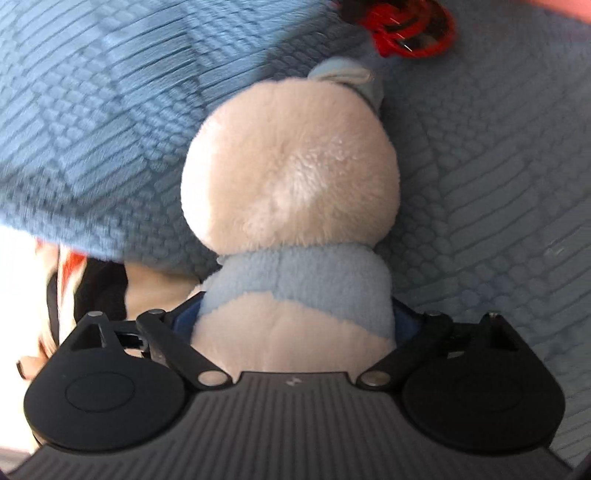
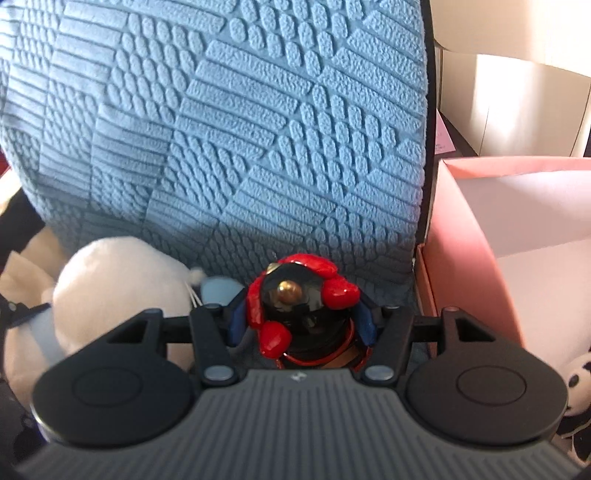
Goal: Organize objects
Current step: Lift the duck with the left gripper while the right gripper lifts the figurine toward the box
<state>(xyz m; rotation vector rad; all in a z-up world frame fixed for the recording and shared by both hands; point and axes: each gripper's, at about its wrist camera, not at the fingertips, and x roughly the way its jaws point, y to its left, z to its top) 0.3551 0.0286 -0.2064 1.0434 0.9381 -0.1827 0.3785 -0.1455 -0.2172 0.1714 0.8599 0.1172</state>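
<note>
In the left wrist view a white plush toy [image 1: 288,177] with a pale blue scarf fills the middle. My left gripper [image 1: 299,314] is shut on its body, a blue pad pressing each side. A black figurine with red arms [image 2: 299,295] and a brass knob on top sits between my right gripper's [image 2: 301,321] blue pads, which are shut on it. The same figurine [image 1: 410,26] shows at the top of the left wrist view, just beyond the plush. In the right wrist view the plush toy [image 2: 114,280] lies just left of the figurine.
A blue textured cushion [image 2: 221,129] rises right behind both toys and spreads beneath them [image 1: 498,184]. A pink open box [image 2: 461,221] stands on the right, with a small panda plush [image 2: 580,387] at its near corner. White boxes [image 2: 517,103] stand farther back.
</note>
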